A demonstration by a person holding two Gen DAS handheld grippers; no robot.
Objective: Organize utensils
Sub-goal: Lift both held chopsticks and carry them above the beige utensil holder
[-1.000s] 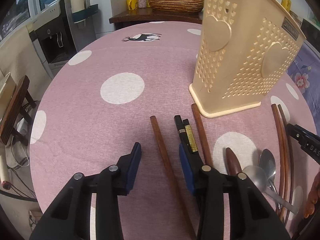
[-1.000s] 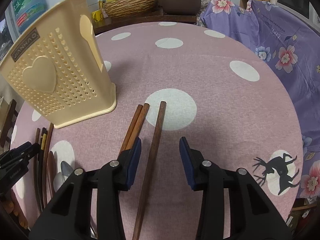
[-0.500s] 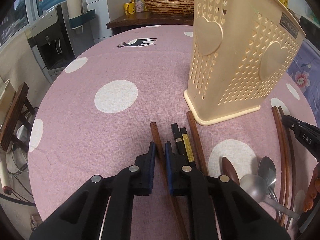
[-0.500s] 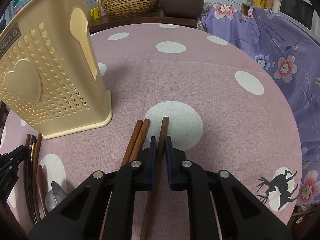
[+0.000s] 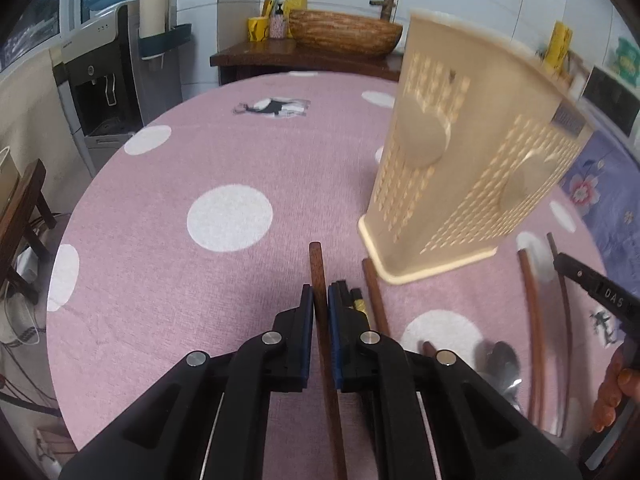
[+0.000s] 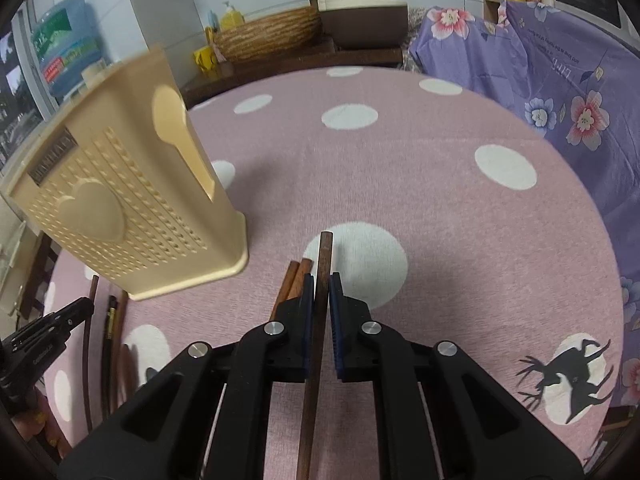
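My left gripper (image 5: 319,295) is shut on a brown wooden chopstick (image 5: 316,264), held lifted above the pink dotted tablecloth. My right gripper (image 6: 319,283) is shut on another brown chopstick (image 6: 324,256), also lifted. The cream perforated utensil holder (image 5: 472,168) stands upright ahead and right of the left gripper; in the right wrist view the holder (image 6: 120,208) is ahead to the left. A black-and-gold chopstick pair (image 5: 352,296), a brown chopstick (image 5: 374,300) and metal spoons (image 5: 504,364) lie on the cloth.
Two brown chopsticks (image 6: 296,280) lie left of my right gripper. Long brown chopsticks (image 5: 534,320) lie to the right in the left wrist view. The round table's edge (image 5: 64,272) curves left. A purple floral cloth (image 6: 560,92) hangs beyond the table at right.
Both grippers went from open to shut, each on a brown chopstick, and have lifted them off the cloth. The views have risen and pulled back from the holder.
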